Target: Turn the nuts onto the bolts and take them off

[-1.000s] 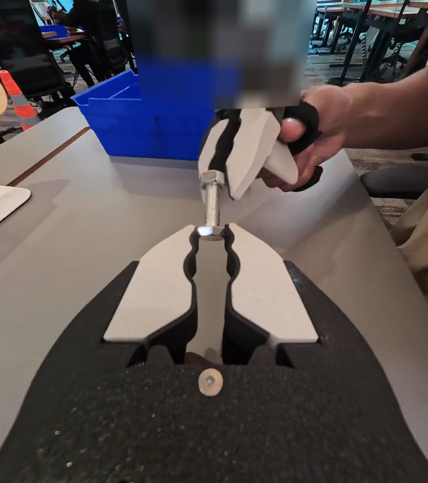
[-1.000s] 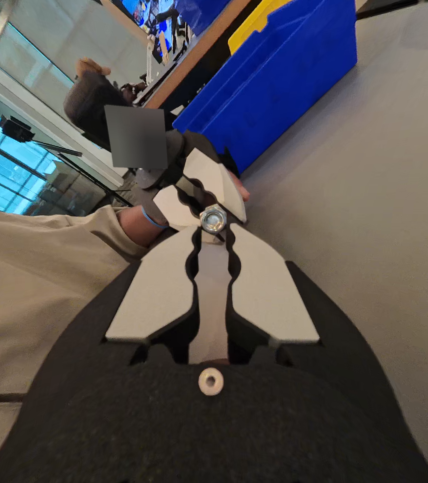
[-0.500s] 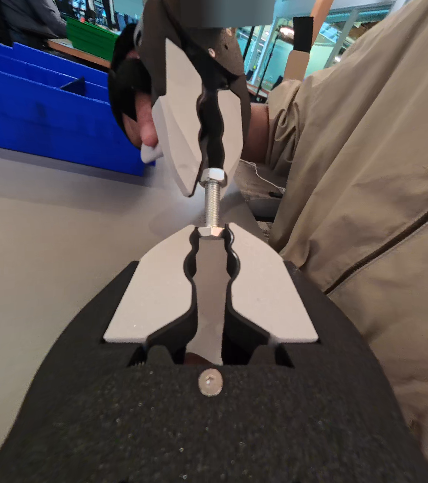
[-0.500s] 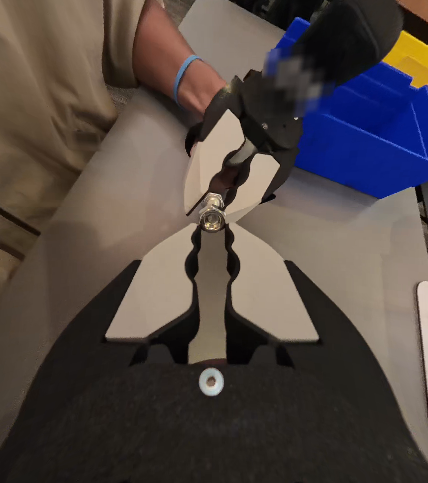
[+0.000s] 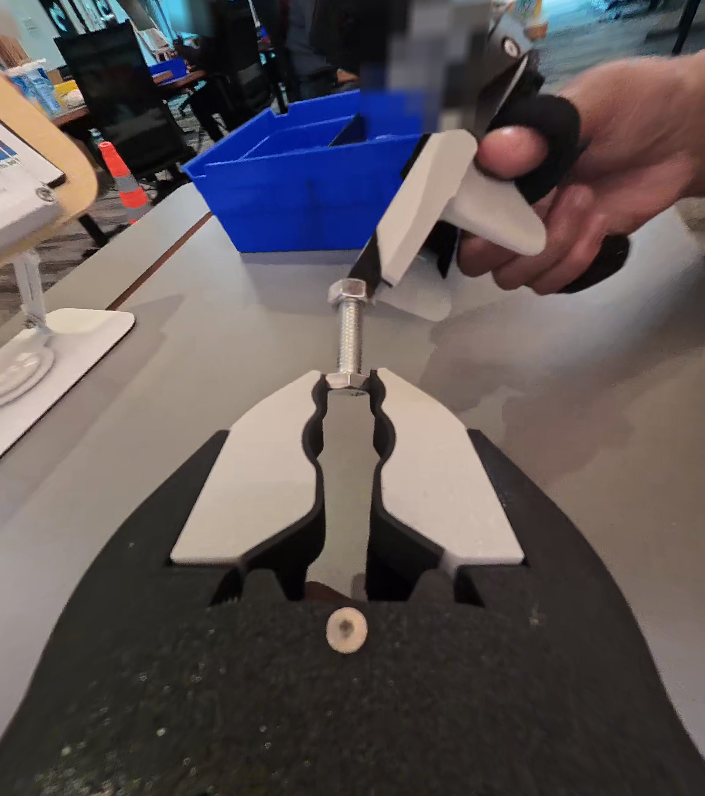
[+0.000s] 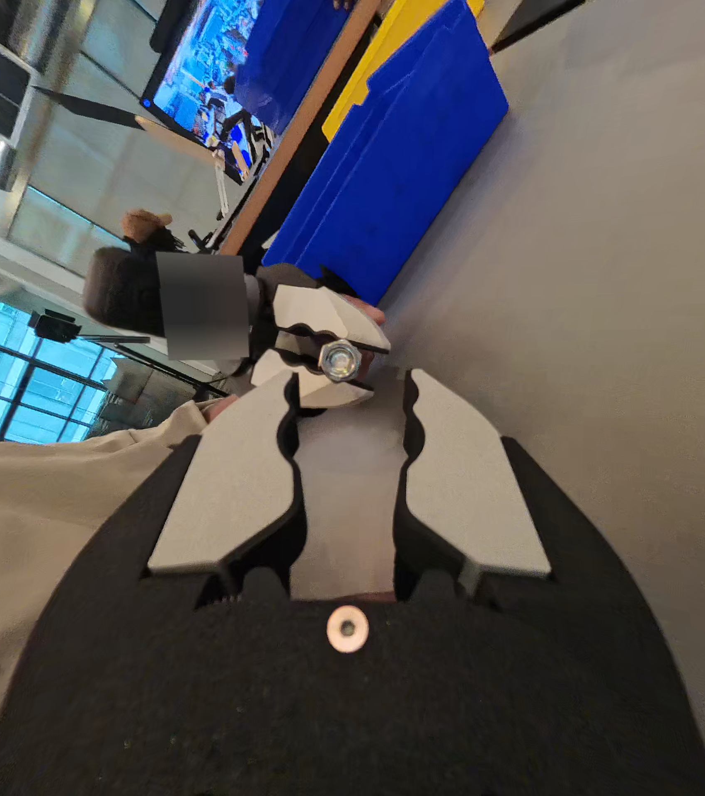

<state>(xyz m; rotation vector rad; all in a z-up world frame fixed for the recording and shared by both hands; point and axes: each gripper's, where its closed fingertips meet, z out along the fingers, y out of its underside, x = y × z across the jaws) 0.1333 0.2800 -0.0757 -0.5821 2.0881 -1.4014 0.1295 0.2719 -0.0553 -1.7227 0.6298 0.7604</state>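
Observation:
A silver bolt stands up from my left gripper, which is shut on its hex head above the grey table. A silver nut sits at the top end of the thread. My right gripper, held in a hand, is just right of the nut, its white fingers beside it. In the right wrist view my right gripper is open, with the nut seen end-on just beyond its fingertips and not clamped. The left gripper's fingers show behind the nut.
A blue bin stands at the back of the table, also in the right wrist view with a yellow bin behind. A white stand base is at the left. An orange cone is on the floor. A beige sleeve is close by. The grippers are tip to tip, or close to it.
My right gripper was shut on the nut and turned with it; now it has opened, let go of the nut and swung back. The left gripper still holds the bolt head.

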